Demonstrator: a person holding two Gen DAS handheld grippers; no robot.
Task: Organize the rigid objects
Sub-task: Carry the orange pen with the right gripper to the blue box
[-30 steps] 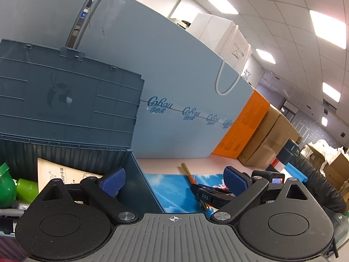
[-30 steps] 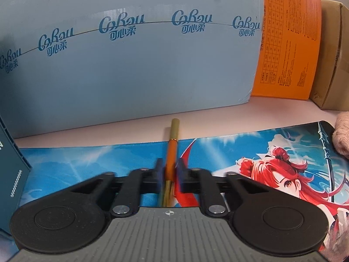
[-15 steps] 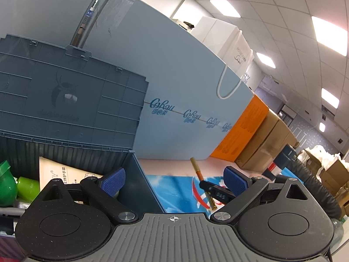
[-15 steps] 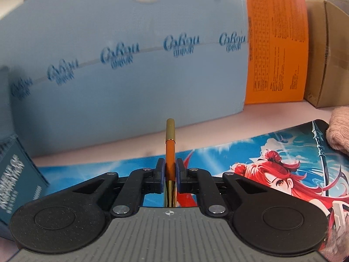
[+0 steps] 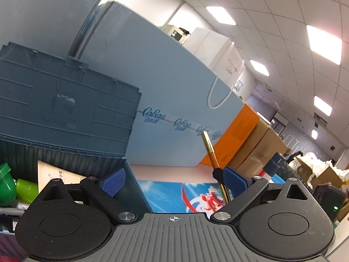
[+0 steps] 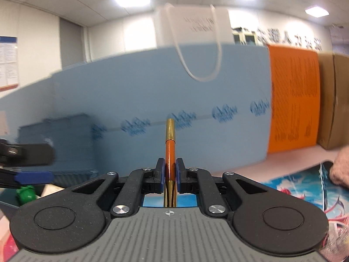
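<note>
Right wrist view: right gripper [image 6: 169, 172] pads pinch the orange-and-gold pen [image 6: 170, 152] upright, clear of the mat (background blurred); left gripper [image 5: 174, 180] spread wide over the blue bin [image 5: 133, 187].

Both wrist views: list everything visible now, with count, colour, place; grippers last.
pen: 1, orange and gold, raised above the mat, clamped in the right gripper
storage crate: 1, dark blue, left, lid open upright
green items: at least 2, inside the crate
light blue box: 1, large, behind the crate
orange box: 1, right of the blue box
brown cartons: several, far right
white bag: 1, on top of the blue box
printed mat: 1, blue, on the table
left gripper: 1, black, blue pads, open
right gripper: 1, black, shut on the pen
</note>
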